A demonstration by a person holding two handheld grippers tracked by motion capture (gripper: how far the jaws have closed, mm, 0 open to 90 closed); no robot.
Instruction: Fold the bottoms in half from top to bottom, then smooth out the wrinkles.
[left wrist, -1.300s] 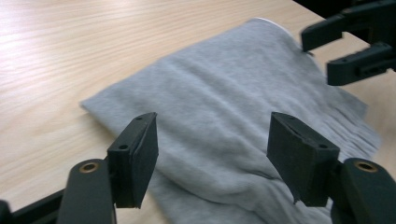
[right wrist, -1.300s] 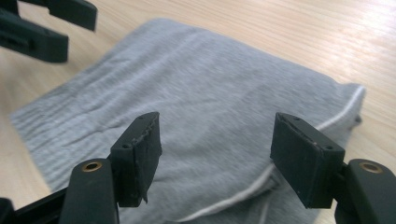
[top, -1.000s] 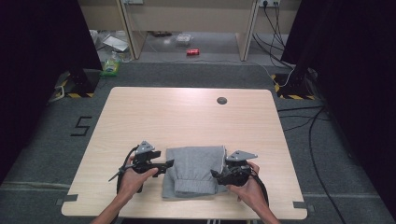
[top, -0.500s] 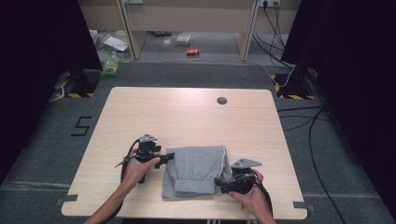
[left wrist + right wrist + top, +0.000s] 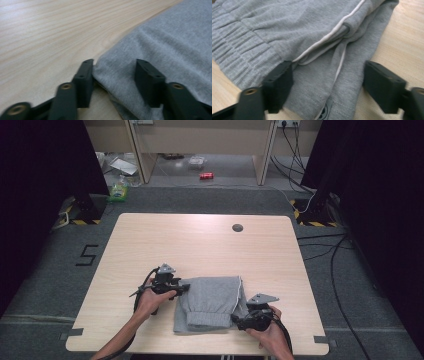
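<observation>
Folded grey garment (image 5: 210, 302) on the bench (image 5: 200, 245), lower middle of the high view, near the front edge. Soft, light knit by the look of it: limp, likely to sag and unfold once lifted, not slippery, nothing fragile about it. Ribbed waistband (image 5: 242, 47) at the left of the right gripper view, white piping (image 5: 332, 32) running toward the upper right, several layers stacked at that edge.

Left gripper (image 5: 184, 287) at the garment's left edge, right gripper (image 5: 236, 320) at its lower right corner. In the left gripper view, fingers (image 5: 85, 82) unclenched and straddling the folded edge, just now closing in, cloth between them but not pinched; one touching the hem near frame centre, the other apart at lower right. In the right gripper view, fingers (image 5: 279, 85) wide apart, likewise just now closing in, the layered corner between them, no squeeze yet.

Best taken at these two edges, catching every layer at once so the fold holds. A shallow bite on the top layer alone probably peels it open. Lifting both sides together seems advisable, to keep the middle from drooping.
</observation>
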